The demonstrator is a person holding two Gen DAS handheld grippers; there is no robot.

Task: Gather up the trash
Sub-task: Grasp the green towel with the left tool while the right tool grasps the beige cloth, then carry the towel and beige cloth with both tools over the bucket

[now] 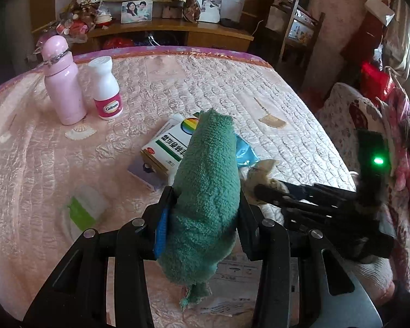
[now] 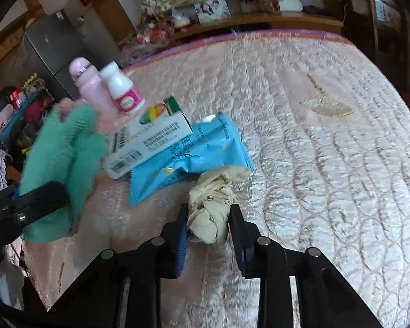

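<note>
Left gripper [image 1: 205, 205] grips the green towel [image 1: 205, 191], right gripper [image 2: 209, 218] clamps the crumpled tissue [image 2: 213, 207]; blue wrapper [image 2: 194, 153] at frame centre remains.

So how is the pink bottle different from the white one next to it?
The pink bottle is taller and plain pink, with a rounded cap. The white pill bottle is shorter, with a flat cap and a pink label around its lower part. Both stand upright, side by side on the bed.
</note>
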